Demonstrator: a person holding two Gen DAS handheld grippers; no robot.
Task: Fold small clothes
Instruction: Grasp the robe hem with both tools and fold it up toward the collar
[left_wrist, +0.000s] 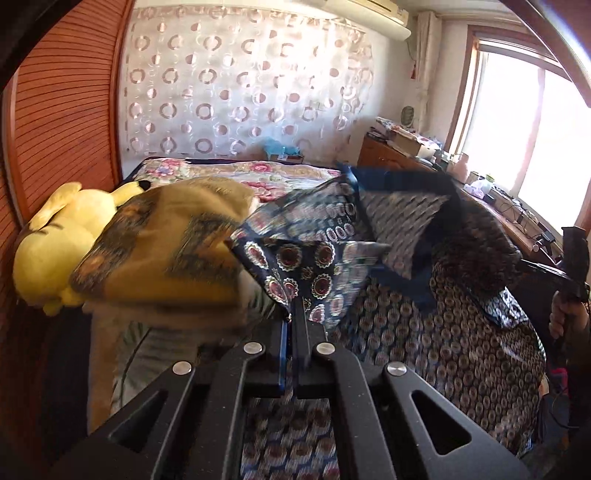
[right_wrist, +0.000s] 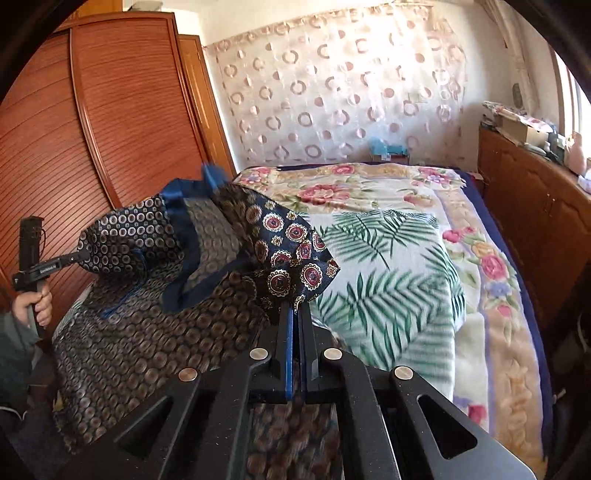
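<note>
A dark blue patterned garment (left_wrist: 424, 325) with circle prints and plain blue trim hangs in the air above the bed. My left gripper (left_wrist: 295, 306) is shut on one corner of it. My right gripper (right_wrist: 297, 308) is shut on another corner of the garment (right_wrist: 155, 302), which drapes down between the two grippers. The right gripper's handle shows at the right edge of the left wrist view (left_wrist: 570, 273). The left gripper's handle shows at the left of the right wrist view (right_wrist: 33, 266), with a hand around it.
A bed with a floral and palm-leaf blanket (right_wrist: 399, 258) lies below. A mustard folded cloth (left_wrist: 166, 251) and a yellow plush toy (left_wrist: 62, 240) sit at its left side. A wooden wardrobe (right_wrist: 92, 129) stands left, a cluttered wooden cabinet (right_wrist: 528, 192) right under the window.
</note>
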